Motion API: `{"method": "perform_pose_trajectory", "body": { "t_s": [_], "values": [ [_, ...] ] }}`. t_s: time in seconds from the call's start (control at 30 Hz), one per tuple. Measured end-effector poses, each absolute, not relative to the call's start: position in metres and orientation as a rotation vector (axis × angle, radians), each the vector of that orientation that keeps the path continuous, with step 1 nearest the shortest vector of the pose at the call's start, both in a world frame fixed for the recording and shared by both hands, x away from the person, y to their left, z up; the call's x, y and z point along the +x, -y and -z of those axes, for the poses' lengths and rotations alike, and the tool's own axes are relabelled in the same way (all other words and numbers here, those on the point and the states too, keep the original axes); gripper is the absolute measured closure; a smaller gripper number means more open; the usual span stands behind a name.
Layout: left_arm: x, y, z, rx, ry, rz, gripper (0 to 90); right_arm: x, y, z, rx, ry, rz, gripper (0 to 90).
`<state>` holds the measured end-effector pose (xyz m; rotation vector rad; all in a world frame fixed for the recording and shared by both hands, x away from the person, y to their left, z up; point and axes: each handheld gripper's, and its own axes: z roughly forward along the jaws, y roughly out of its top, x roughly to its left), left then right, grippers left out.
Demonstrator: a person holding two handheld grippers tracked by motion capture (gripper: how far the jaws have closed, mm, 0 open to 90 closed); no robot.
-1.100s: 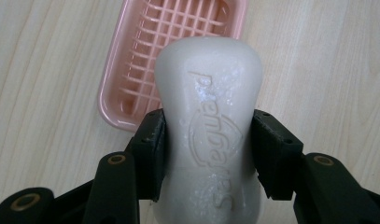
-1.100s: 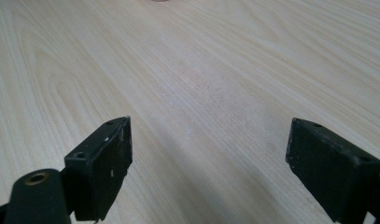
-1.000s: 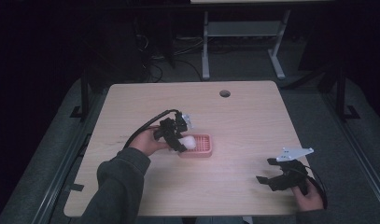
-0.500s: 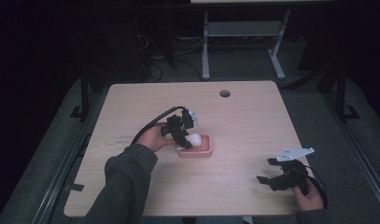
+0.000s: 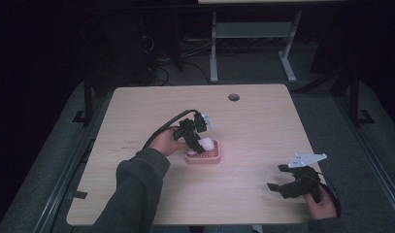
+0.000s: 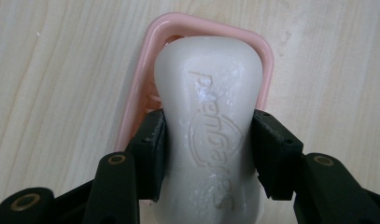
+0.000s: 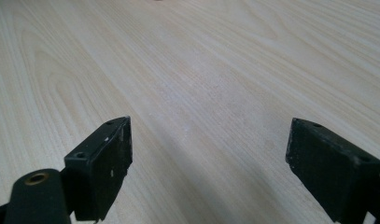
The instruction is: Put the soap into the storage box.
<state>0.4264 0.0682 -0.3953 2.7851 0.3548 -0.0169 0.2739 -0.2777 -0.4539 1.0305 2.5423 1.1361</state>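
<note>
1. Dark floor and metal legs sit behind a light wooden table (image 5: 137, 111), and we work at its near side.
2. We use the pink soap dish (image 5: 205, 157) as our landmark; it rests flat near the middle of the table.
3. Our left gripper (image 5: 197, 142) hangs over the dish, coming in from the dish's left side.
4. Its two black jaws squeeze a white bar of soap (image 6: 208, 126) tight, one jaw on each long side.
5. The soap is right above the dish, and its far end covers most of the pink rim (image 6: 142, 70). We cannot tell if it touches the dish.
6. Raised letters show on top of the soap.
7. Our right gripper (image 5: 281, 177) rests well to the right of the dish, nearer to us.
8. Its jaws are spread wide with nothing between them, just bare wood (image 7: 211, 84).
</note>
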Motion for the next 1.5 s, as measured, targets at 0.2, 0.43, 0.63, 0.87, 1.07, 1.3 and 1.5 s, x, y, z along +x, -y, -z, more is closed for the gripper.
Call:
{"method": "perform_pose_trajectory", "body": {
  "t_s": [0.2, 0.43, 0.63, 0.87, 1.07, 1.3, 1.5],
  "values": [
    [0.429, -0.066, 0.399, 2.791, -0.36, 0.009, 49.8, 0.274, 0.278, 0.454, 1.043, -2.544, -1.137, 14.3],
    [0.431, -0.063, 0.403, 2.8, -0.353, 0.017, 49.8, 0.274, 0.279, 0.454, 1.041, -2.544, -1.139, 14.3],
    [0.432, -0.061, 0.406, 2.8, -0.355, 0.018, 49.8, 0.274, 0.278, 0.454, 1.042, -2.546, -1.139, 14.3],
    [0.433, -0.059, 0.41, 2.804, -0.361, 0.024, 49.8, 0.273, 0.278, 0.454, 1.043, -2.549, -1.138, 14.3],
    [0.433, -0.058, 0.412, 2.814, -0.37, 0.026, 49.7, 0.274, 0.279, 0.454, 1.037, -2.549, -1.138, 14.3],
    [0.434, -0.056, 0.414, 2.824, -0.368, 0.023, 49.7, 0.273, 0.278, 0.454, 1.044, -2.548, -1.138, 14.3],
    [0.434, -0.055, 0.417, 2.83, -0.381, 0.014, 49.7, 0.273, 0.278, 0.454, 1.044, -2.552, -1.135, 14.3]
  ]
}}
